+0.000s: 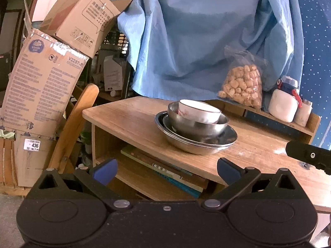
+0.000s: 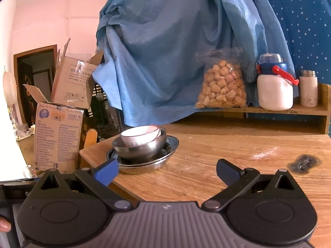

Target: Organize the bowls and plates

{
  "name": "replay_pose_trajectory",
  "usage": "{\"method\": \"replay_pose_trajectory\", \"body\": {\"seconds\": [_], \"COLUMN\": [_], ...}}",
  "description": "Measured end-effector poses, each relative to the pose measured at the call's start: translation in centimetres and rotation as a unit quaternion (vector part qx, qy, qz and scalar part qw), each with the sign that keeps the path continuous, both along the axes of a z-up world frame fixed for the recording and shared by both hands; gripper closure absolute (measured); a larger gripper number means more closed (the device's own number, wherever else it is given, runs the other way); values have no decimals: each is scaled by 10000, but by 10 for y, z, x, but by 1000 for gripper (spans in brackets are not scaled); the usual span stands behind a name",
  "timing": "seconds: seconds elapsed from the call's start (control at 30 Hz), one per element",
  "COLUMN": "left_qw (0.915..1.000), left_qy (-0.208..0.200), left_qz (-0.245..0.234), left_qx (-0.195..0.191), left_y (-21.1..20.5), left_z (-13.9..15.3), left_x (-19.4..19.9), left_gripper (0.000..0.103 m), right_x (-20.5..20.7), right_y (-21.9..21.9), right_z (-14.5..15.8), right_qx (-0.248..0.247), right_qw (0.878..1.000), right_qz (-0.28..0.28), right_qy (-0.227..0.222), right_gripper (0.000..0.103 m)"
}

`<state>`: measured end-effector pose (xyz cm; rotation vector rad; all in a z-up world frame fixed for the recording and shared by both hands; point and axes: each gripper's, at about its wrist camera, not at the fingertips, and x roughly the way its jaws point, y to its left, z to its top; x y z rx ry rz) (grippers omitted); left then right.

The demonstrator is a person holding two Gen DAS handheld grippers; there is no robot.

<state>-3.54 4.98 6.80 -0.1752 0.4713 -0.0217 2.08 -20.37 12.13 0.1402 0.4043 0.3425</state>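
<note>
Carton point(image 1: 41, 86) label: "V2287", "436"

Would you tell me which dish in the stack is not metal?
The white bowl on top, tilted inside the steel bowl; the plates beneath are steel too.

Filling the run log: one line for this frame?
left gripper open, empty | right gripper open, empty | white bowl tilted in steel bowl on steel plates | desk | stack untouched
</note>
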Motion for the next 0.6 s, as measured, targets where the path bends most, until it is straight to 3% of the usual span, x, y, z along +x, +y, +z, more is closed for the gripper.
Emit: {"method": "replay_pose_trajectory", "body": {"seconds": [0.6], "left_qw": [9998], "left_qy": [-39], "left_qz": [53], "left_qx": [183], "left_y": [-2], "left_z": [1], "left_x": [-4], "left_gripper": [1], "right_x": [-5], "right_y": [-4], "right_z": [-13], "right_qx": [124], "right_qw": [9999], "right_qz": [-57], "right_qy": [21], "right_gripper": [0]}}
